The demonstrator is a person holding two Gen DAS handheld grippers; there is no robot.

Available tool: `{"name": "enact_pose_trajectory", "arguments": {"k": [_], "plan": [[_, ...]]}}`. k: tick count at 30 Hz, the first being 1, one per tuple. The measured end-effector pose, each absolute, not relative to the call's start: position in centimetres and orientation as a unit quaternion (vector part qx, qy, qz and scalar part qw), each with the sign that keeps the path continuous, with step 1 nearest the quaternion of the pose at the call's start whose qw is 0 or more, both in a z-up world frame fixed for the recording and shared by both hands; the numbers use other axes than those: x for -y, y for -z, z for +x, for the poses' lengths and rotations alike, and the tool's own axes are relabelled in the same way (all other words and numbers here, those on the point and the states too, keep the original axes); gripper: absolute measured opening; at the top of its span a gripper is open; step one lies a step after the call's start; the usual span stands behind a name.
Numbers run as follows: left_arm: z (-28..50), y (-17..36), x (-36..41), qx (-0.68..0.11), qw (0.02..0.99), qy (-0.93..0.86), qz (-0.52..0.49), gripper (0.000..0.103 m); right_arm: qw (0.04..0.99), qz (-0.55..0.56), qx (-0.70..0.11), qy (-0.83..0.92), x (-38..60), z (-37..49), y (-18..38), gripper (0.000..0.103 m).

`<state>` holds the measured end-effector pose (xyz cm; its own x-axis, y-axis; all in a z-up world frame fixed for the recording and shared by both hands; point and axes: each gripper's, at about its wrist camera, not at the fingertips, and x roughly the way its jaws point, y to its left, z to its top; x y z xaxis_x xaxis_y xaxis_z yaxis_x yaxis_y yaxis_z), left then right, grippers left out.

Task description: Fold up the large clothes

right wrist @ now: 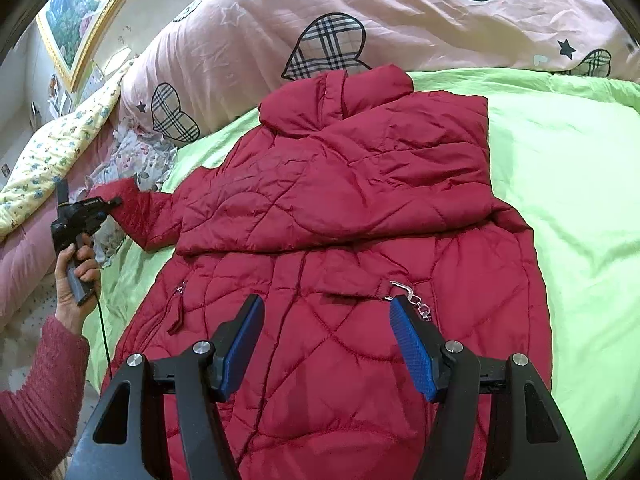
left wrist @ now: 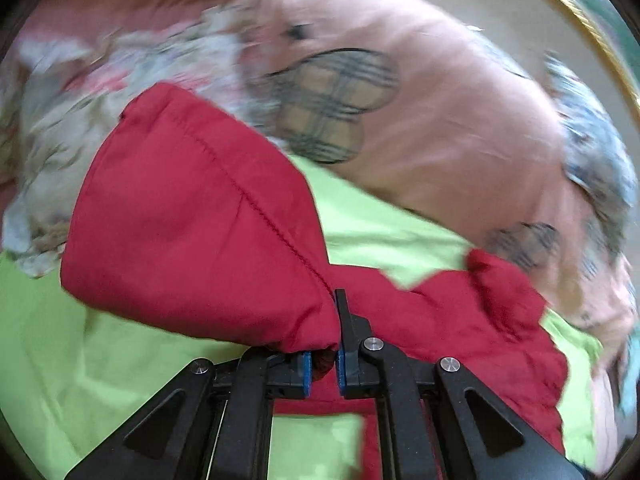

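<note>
A red quilted jacket (right wrist: 340, 240) lies spread on a lime green sheet (right wrist: 568, 184). One sleeve is folded across its chest; the other sleeve (right wrist: 140, 216) stretches out to the left. My left gripper (right wrist: 114, 201) is shut on that sleeve's cuff; in the left wrist view the red cuff (left wrist: 192, 216) bulges between and above the fingers, at the left gripper (left wrist: 322, 362). My right gripper (right wrist: 326, 316) is open and empty, hovering above the jacket's lower front near a metal clasp (right wrist: 404, 290).
A pink duvet with plaid hearts (right wrist: 360, 20) lies heaped along the far side. A floral cloth (right wrist: 140, 156) and a yellow patterned blanket (right wrist: 56, 148) lie at the left. A framed picture (right wrist: 84, 12) hangs on the wall. Green sheet shows at the right.
</note>
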<state>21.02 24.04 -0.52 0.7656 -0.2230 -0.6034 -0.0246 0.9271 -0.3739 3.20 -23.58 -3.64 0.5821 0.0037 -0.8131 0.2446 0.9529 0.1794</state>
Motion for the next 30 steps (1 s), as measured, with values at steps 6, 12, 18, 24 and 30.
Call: {"name": "enact_pose_trajectory", "arguments": {"k": [6,12,18,24,30], "plan": [[18.3,-0.8,-17.4,-0.332,0.920,0.147,-0.147,0.006,0.879,0.152,-0.446,0.070,24.1,2.7,3.3,0.067],[18.8,0.1,-11.3,-0.339,0.908,0.221,-0.113,0.006,0.880,0.176,-0.434,0.078,25.3,2.0,2.9,0.067],[20.2,2.2,-6.2,-0.363,0.890,0.263,-0.086,0.005,0.877,0.203,-0.427,0.083,26.7,1.5,2.9,0.067],[23.0,4.0,-0.5,-0.378,0.873,0.301,-0.071,0.005,0.877,0.227,-0.414,0.089,28.4,1.3,2.7,0.068],[24.9,6.7,4.7,-0.401,0.855,0.325,-0.052,0.005,0.876,0.262,-0.395,0.090,30.4,1.8,2.5,0.068]]}}
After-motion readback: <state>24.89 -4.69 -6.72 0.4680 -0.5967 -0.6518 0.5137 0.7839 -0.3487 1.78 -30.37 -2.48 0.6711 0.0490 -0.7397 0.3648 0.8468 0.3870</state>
